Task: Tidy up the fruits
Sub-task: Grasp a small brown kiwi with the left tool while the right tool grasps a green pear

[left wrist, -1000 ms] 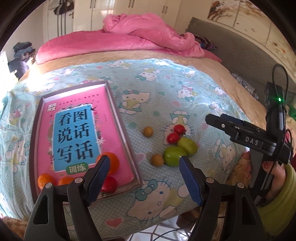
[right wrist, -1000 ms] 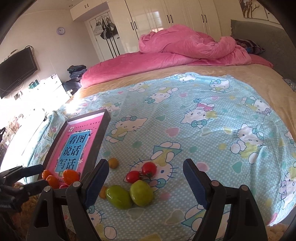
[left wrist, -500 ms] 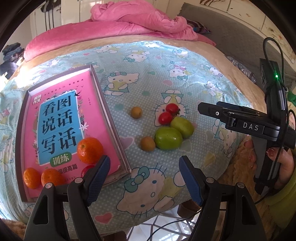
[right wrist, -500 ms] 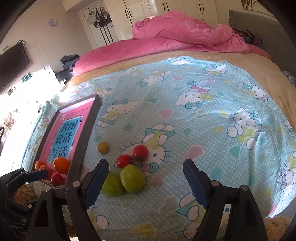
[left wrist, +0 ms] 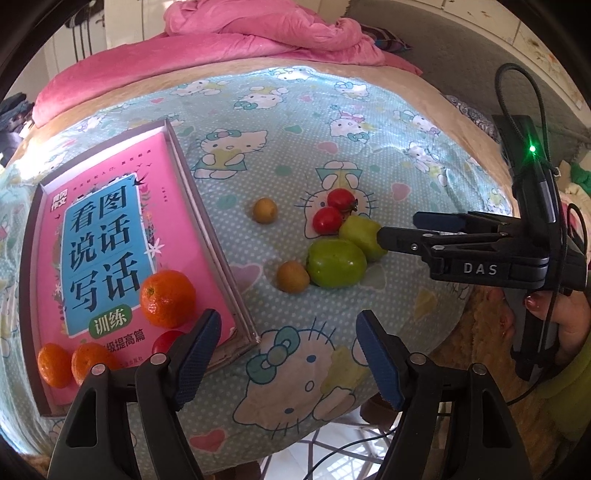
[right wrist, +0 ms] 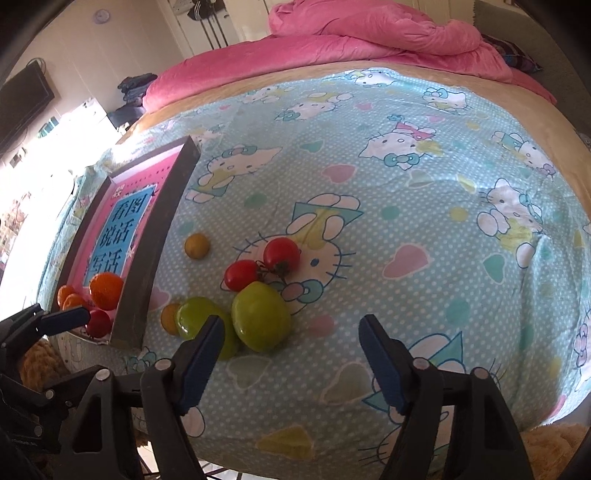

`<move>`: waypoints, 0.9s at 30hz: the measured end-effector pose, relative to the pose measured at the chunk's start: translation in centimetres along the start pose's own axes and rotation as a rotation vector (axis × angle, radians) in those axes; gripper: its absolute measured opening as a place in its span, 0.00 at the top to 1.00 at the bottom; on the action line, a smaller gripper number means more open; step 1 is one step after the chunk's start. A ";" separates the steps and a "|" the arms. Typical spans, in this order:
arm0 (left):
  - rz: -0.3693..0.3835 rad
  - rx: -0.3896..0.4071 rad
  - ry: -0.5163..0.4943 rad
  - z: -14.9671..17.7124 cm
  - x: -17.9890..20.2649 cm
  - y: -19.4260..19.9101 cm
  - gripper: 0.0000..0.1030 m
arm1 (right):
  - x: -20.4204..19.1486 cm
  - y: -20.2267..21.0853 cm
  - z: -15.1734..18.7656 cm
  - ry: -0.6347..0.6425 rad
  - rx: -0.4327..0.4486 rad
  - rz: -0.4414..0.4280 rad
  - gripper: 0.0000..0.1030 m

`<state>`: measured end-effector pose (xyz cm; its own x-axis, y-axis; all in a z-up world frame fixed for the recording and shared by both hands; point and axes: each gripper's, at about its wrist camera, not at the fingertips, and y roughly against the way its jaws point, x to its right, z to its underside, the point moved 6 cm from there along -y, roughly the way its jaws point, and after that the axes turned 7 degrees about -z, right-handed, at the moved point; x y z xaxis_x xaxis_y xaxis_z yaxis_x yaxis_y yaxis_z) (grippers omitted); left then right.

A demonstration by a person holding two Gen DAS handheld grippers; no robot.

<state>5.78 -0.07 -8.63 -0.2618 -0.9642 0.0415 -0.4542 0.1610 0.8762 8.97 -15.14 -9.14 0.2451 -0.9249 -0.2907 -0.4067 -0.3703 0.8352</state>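
Observation:
Loose on the cartoon-cat sheet lie two green fruits (left wrist: 336,262) (right wrist: 260,317), two red tomatoes (left wrist: 327,219) (right wrist: 242,275) and two small yellow-brown fruits (left wrist: 293,276) (right wrist: 197,245). A dark-rimmed tray (left wrist: 207,236) (right wrist: 155,236) lined with a pink book holds three oranges (left wrist: 168,298) (right wrist: 106,290) and a red tomato (left wrist: 166,341). My left gripper (left wrist: 288,332) hovers by the tray's near right corner, jaws closing with nothing between them. My right gripper (right wrist: 291,332) (left wrist: 410,229) hangs just short of the green fruits, jaws also closing and empty.
A crumpled pink quilt (left wrist: 258,33) lies along the far side of the bed. The bed's near edge drops to a tiled floor with cables (left wrist: 332,454). A hand in a yellow-green sleeve (left wrist: 569,332) holds the right gripper. Wardrobes and a wall television (right wrist: 26,99) stand beyond.
Both grippers have dropped toward the bed and tilted downward, so fruits and tray look larger. The right gripper has advanced to the green fruits. Both pairs of jaws have narrowed a little.

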 end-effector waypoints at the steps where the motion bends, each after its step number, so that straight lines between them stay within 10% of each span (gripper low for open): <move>1: 0.002 0.000 -0.007 0.0 0.2 0.0 0.32 | -0.1 -0.1 0.1 0.007 -0.005 -0.001 0.34; 27: -0.007 -0.153 -0.296 -2.4 2.5 -5.9 0.62 | -1.0 -1.8 0.3 0.084 -0.060 -0.032 0.55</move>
<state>9.85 -3.92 -12.53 -0.5058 -0.8583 -0.0866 -0.3294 0.0993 0.9390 9.20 -13.53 -10.47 0.3308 -0.9012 -0.2799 -0.3444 -0.3915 0.8533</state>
